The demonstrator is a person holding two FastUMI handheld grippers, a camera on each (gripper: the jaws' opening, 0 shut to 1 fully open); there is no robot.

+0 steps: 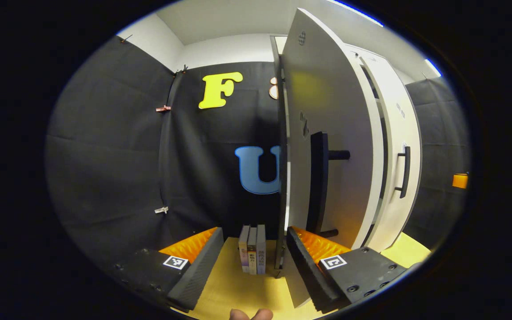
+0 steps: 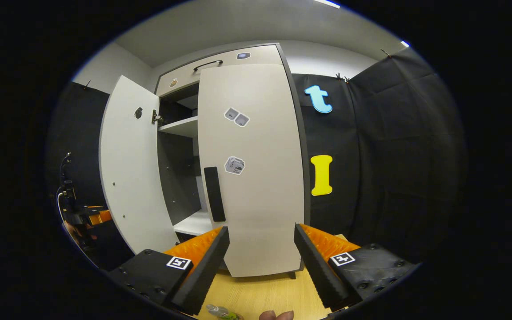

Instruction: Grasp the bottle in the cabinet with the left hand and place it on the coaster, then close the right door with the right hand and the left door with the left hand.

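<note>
Fingers of both grippers spread apart; left door (image 1: 327, 146) edge stands just ahead of left gripper (image 1: 256, 258).

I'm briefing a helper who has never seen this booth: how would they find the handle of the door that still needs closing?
Start at the tall pale cabinet on the wooden table. Its left door swings wide open while the right door sits closed. The left door's handle is a dark vertical bar on the outer face, just beyond the left gripper, whose fingers are apart.

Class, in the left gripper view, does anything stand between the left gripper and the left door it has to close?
Nothing visible does. The open left gripper is right beside the left door, on its handle side; the books stand past its edge.
</note>
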